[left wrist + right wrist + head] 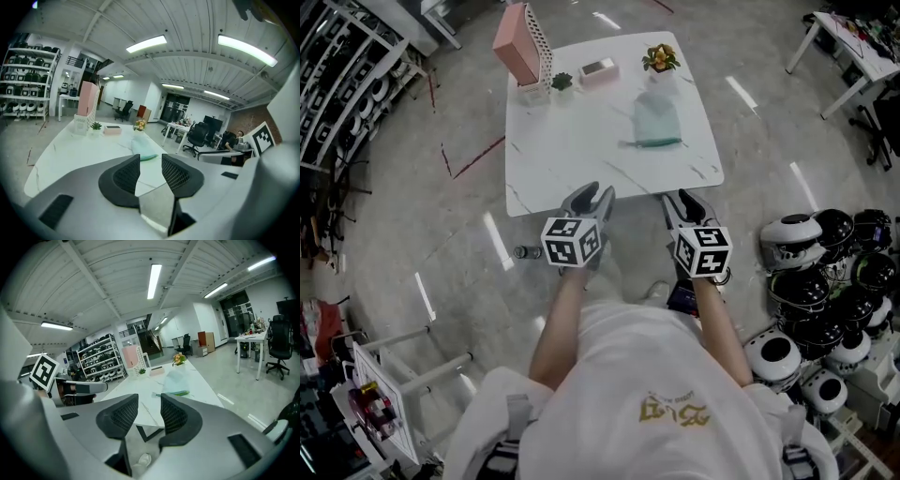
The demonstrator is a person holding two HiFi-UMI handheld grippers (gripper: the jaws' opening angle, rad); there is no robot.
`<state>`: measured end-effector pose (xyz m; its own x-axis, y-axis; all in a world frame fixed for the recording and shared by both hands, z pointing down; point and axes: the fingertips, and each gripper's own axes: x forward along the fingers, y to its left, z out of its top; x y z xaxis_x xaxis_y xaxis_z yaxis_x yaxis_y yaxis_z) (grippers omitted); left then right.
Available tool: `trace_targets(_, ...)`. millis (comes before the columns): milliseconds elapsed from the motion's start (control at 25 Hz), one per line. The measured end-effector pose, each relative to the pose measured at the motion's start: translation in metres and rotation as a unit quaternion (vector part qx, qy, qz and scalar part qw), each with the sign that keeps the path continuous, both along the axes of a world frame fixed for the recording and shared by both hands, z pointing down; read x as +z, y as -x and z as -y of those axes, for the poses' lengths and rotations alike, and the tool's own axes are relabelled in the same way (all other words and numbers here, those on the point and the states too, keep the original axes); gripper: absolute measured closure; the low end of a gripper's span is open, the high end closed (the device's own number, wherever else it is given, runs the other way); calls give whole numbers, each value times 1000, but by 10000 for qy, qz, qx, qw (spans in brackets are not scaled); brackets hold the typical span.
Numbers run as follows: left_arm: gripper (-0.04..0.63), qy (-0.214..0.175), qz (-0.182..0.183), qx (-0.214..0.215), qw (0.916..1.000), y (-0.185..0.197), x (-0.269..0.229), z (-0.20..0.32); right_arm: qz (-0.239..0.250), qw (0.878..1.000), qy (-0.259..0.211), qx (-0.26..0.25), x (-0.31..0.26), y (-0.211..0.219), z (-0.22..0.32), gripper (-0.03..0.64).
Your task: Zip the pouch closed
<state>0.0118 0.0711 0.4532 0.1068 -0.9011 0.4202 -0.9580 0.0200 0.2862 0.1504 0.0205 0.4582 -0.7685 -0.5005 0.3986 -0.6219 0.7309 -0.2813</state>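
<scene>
A pale mint pouch lies flat on the far right part of the white marble table, with its green zipper edge toward me. It also shows in the left gripper view as the pouch and in the right gripper view as the pouch. Both grippers hover at the table's near edge, well short of it. My left gripper is open, with nothing between its dark pads. To its right, my right gripper is open and empty too.
Along the table's far edge stand a pink file holder, a small green plant, a flat pink box and a flower pot. Several black and white helmets are piled on the floor at the right.
</scene>
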Motion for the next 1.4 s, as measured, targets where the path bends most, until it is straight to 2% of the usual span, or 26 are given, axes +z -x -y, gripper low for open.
trace_targets(160, 434, 108, 79, 325, 9994, 27, 15, 34, -118, 9997, 75, 182, 15, 30, 27, 471)
trace_targets(280, 436, 193, -71, 743, 9970, 40, 28, 64, -254, 9984, 150, 472, 23, 52, 47, 471)
trace_targets(440, 436, 374, -180, 1386, 9895, 56, 46, 100, -462, 9951, 270, 836, 37, 89, 75, 469)
trace_targets(600, 437, 561, -345, 1818, 9811, 75, 66, 121, -678, 9897, 496, 1159, 57, 113, 88, 465)
trace_targets(960, 436, 860, -510, 2587, 9608, 91, 99, 150, -1175, 9750, 708, 1747, 82, 123, 102, 462)
trace_targets(1400, 428, 1143, -350, 3214, 9394, 84, 127, 165, -1406, 9682, 947, 1839, 100, 131, 112, 460)
